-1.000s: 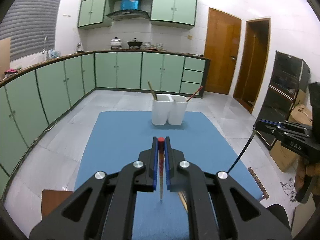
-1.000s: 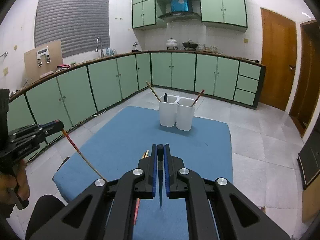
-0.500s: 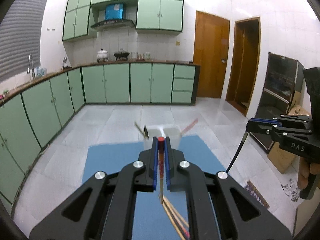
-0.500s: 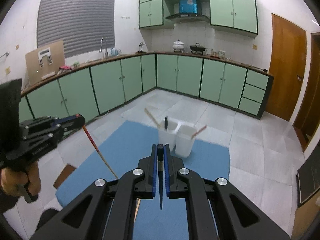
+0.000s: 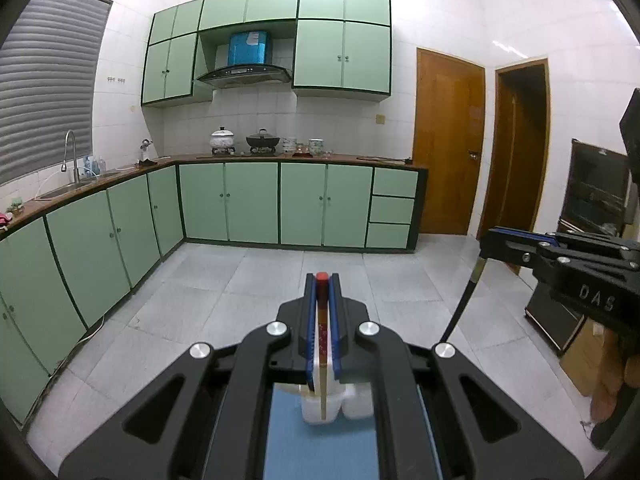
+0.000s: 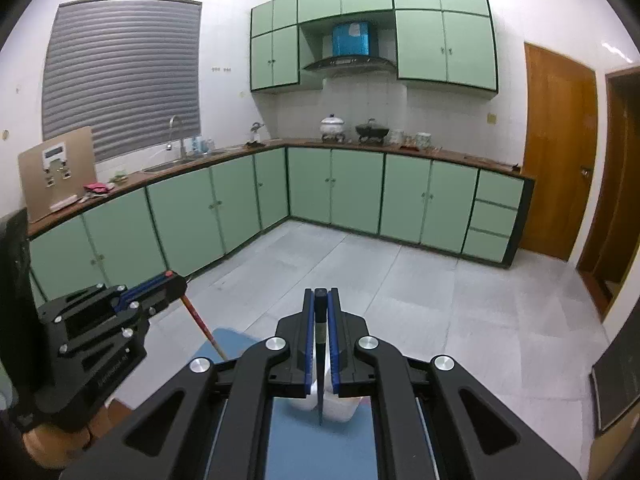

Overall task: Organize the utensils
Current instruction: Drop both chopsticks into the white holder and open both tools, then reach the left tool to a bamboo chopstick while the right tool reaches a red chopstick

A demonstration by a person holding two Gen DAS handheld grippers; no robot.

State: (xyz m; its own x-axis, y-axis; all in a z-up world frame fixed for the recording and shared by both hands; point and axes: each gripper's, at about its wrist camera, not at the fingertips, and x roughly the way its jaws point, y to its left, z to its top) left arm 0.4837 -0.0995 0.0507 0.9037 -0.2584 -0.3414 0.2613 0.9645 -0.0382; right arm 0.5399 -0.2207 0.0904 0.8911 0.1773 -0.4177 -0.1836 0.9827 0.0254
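Note:
My left gripper (image 5: 322,280) is shut on a red-topped wooden chopstick (image 5: 321,340) that hangs down over the white two-cup utensil holder (image 5: 336,404) on the blue table mat (image 5: 320,448). My right gripper (image 6: 320,294) is shut on a black chopstick (image 6: 320,360) whose tip hangs over the same white holder (image 6: 336,408). Each gripper shows in the other's view: the right one (image 5: 486,242) with its black chopstick (image 5: 464,300), the left one (image 6: 176,278) with its red chopstick (image 6: 202,326). The holder is mostly hidden behind the jaws.
Green base cabinets (image 5: 276,204) with a wooden counter line the back and left walls. Wooden doors (image 5: 448,160) stand at the right. A dark cabinet (image 5: 596,200) and cardboard boxes (image 5: 584,356) stand at the far right. Grey tiled floor (image 6: 420,288) lies beyond the table.
Both grippers have tilted up and moved forward towards the holder, each still holding its chopstick. The holder now sits low, just under the fingertips, and the loose chopsticks on the mat are out of sight.

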